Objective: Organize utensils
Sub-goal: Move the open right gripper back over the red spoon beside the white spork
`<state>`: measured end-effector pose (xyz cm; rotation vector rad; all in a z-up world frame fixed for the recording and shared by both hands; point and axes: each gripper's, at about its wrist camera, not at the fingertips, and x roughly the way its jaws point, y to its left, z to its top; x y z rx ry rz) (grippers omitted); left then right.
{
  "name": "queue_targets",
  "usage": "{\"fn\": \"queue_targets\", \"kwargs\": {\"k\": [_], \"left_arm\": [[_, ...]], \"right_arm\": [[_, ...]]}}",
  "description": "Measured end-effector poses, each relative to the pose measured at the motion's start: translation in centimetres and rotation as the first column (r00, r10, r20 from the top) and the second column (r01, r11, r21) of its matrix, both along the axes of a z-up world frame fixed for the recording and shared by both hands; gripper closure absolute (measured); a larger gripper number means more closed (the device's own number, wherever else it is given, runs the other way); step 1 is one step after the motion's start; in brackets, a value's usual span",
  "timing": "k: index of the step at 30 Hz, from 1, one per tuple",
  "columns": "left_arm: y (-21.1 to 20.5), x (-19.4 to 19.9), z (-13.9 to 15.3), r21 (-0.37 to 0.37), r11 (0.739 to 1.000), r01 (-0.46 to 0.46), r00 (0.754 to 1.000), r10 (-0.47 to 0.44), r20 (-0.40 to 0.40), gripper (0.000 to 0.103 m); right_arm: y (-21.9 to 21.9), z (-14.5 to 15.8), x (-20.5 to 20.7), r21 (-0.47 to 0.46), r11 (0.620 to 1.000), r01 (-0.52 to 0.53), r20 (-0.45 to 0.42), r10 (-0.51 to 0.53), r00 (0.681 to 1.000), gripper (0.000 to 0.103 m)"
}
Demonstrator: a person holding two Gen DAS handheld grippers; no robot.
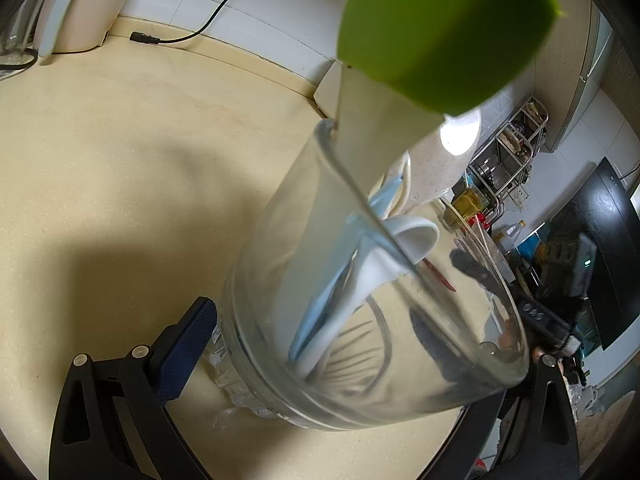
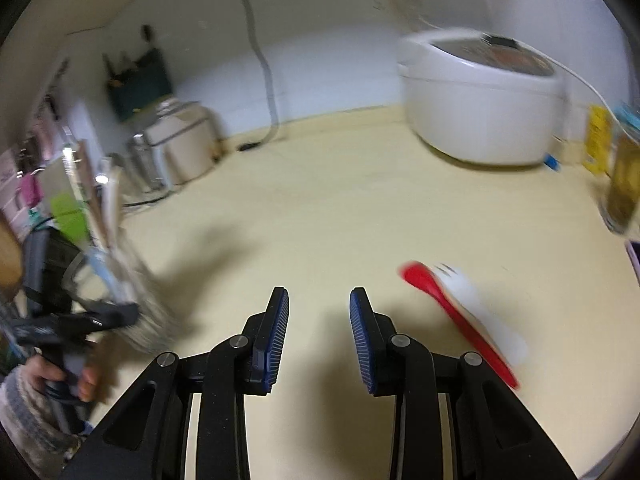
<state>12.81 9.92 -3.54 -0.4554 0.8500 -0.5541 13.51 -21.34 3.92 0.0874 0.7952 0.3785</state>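
My left gripper is shut on a clear glass jar, its dark blue pad pressed against the jar's base. The jar holds a green spatula, a white spoon and a light blue utensil. In the right wrist view the same jar stands at the far left, held by the other gripper and a hand. My right gripper is open over the bare counter with nothing between its fingers. A red spoon and a white fork lie together just to its right.
A white rice cooker sits at the back right and a beige appliance at the back left, with a loose power cord by the wall. A glass of yellowish liquid stands at the right edge. A metal rack stands beyond the jar.
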Motion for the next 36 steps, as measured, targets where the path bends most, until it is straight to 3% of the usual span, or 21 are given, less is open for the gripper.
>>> {"fn": "queue_targets", "kwargs": {"k": [8, 14, 23, 32, 36], "left_arm": [[0.0, 0.0, 0.0, 0.000, 1.000, 0.000, 1.000, 0.000, 0.000, 0.003], [0.0, 0.0, 0.0, 0.000, 1.000, 0.000, 1.000, 0.000, 0.000, 0.003], [0.0, 0.0, 0.0, 0.000, 1.000, 0.000, 1.000, 0.000, 0.000, 0.003], [0.0, 0.0, 0.0, 0.000, 1.000, 0.000, 1.000, 0.000, 0.000, 0.003], [0.0, 0.0, 0.0, 0.000, 1.000, 0.000, 1.000, 0.000, 0.000, 0.003]], "right_arm": [[-5.3, -0.4, 0.5, -0.085, 0.986, 0.143, 0.011, -0.142, 0.990, 0.071], [-7.9, -1.6, 0.3, -0.155, 0.972, 0.177, -0.021, -0.182, 0.983, 0.071], [-7.5, -3.5, 0.5, -0.188, 0.973, 0.133, -0.069, -0.149, 0.986, 0.071], [-4.4, -3.3, 0.1, -0.034, 0.998, -0.058, -0.126, 0.053, 0.991, 0.071], [-3.8, -3.2, 1.1, -0.106, 0.994, -0.026, -0.121, 0.013, 0.993, 0.071]]}}
